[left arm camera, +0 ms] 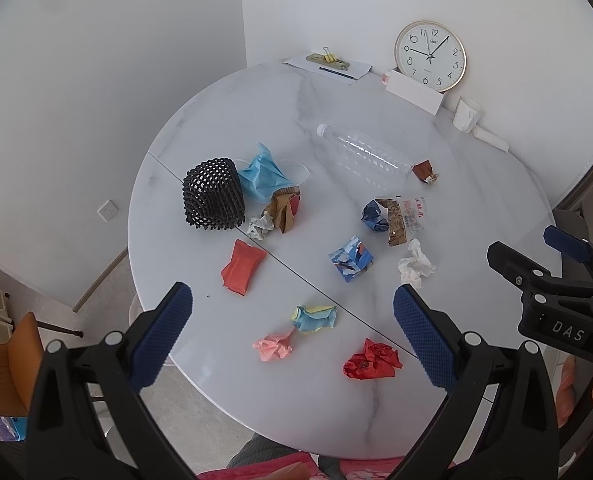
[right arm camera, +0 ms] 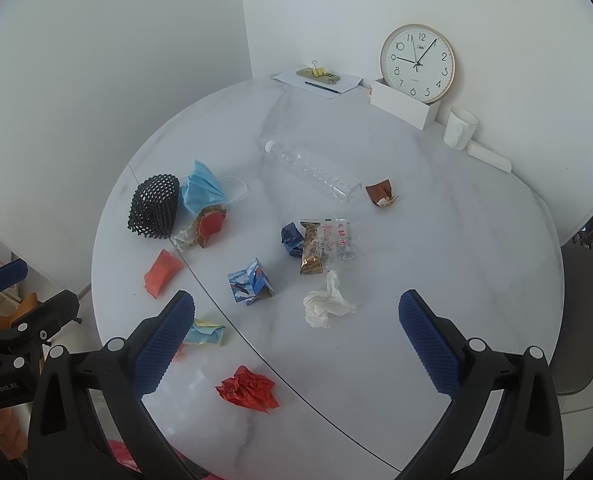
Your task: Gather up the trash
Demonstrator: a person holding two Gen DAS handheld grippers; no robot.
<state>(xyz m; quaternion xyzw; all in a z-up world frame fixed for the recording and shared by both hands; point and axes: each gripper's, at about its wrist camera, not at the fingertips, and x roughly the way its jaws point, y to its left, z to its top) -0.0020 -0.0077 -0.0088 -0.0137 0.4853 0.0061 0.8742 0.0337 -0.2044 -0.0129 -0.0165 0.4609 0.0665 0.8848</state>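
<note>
Blue-padded fingers (left arm camera: 164,332) of the left gripper (left arm camera: 292,336) stand wide apart above the near edge of the round marble table (left arm camera: 216,120), holding nothing. Between them lie a pink paper wad (left arm camera: 274,346), a yellow-blue wrapper (left arm camera: 314,317) and a red crumpled ball (left arm camera: 370,360). Beyond the fingertips sit an orange packet (left arm camera: 242,266) and a black mesh sleeve (left arm camera: 213,196). At right, the other gripper's body reads "DAS".

From the right wrist, the right gripper (right arm camera: 296,340) is likewise spread open and empty. A white tissue (right arm camera: 324,304) lies between its fingertips, the red ball (right arm camera: 248,390) nearer its left finger. The neighbouring gripper at far left reads "GenRobot.AI".
</note>
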